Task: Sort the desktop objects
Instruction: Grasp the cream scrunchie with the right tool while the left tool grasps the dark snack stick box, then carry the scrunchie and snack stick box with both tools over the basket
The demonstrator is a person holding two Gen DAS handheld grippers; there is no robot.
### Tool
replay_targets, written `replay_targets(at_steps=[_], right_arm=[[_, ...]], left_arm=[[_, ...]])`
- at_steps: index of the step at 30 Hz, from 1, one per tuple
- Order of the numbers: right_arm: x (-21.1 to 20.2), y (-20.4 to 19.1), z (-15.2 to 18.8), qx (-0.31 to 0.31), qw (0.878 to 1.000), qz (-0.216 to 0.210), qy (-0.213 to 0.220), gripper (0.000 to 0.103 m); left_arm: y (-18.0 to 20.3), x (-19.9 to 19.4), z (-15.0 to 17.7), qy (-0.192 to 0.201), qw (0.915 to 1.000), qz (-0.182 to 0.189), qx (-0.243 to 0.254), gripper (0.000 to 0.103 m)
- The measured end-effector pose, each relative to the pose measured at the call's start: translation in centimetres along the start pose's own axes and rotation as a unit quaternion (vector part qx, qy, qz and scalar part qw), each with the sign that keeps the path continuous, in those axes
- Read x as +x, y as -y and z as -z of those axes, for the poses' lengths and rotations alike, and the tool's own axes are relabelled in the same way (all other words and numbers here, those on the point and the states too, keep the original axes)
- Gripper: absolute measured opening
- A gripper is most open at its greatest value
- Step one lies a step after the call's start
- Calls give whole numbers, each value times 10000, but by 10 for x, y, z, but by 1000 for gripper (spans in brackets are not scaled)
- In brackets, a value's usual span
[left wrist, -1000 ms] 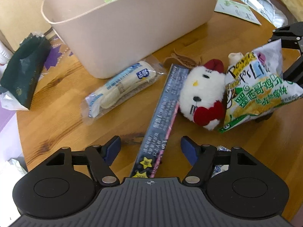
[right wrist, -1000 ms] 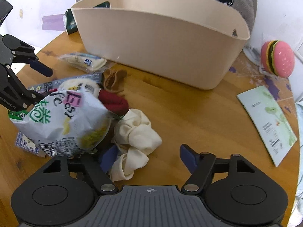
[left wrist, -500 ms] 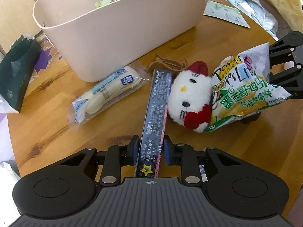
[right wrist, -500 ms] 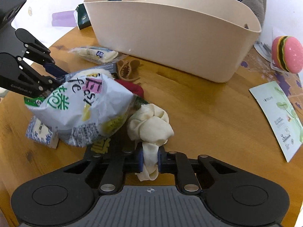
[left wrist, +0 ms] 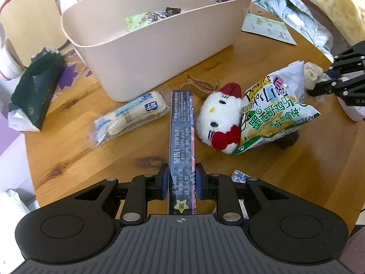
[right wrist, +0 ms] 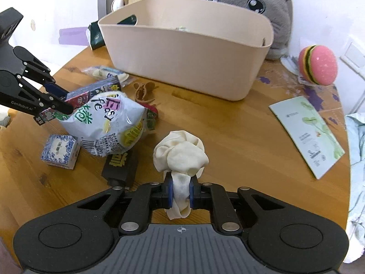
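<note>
Round wooden worktop [left wrist: 68,159], cluttered, against a white wall. Left gripper [left wrist: 180,180] has its jaws clamped on the long dark box [left wrist: 181,137]; right gripper [right wrist: 180,193] has its jaws clamped on the cream scrunchie [right wrist: 180,153]. Beige basket [left wrist: 159,52] stands ahead of both. Lift each clear of the chip bag [left wrist: 273,111] before swinging over the rim.

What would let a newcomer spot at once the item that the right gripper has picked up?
Start at the big beige bin on the round wooden table; nearer the camera, the right gripper has its jaws shut on a cream fabric scrunchie. Unlike the printed chip bag and small blue-patterned box to its left, it is plain, soft and bunched, with no print.
</note>
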State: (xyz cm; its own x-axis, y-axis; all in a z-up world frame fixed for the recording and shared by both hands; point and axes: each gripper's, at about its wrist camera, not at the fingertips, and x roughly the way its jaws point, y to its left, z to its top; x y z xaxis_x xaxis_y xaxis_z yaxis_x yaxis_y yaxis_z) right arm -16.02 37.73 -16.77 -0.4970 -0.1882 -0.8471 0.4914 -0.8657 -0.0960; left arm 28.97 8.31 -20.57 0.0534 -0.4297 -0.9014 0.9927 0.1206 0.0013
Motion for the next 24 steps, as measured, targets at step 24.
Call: replay_targets(at_steps=[24], right_arm=[[-89, 17, -13, -194, 9962, 66, 848, 13]], left_arm=[[12, -112, -12, 1087, 9930, -178, 437, 24]])
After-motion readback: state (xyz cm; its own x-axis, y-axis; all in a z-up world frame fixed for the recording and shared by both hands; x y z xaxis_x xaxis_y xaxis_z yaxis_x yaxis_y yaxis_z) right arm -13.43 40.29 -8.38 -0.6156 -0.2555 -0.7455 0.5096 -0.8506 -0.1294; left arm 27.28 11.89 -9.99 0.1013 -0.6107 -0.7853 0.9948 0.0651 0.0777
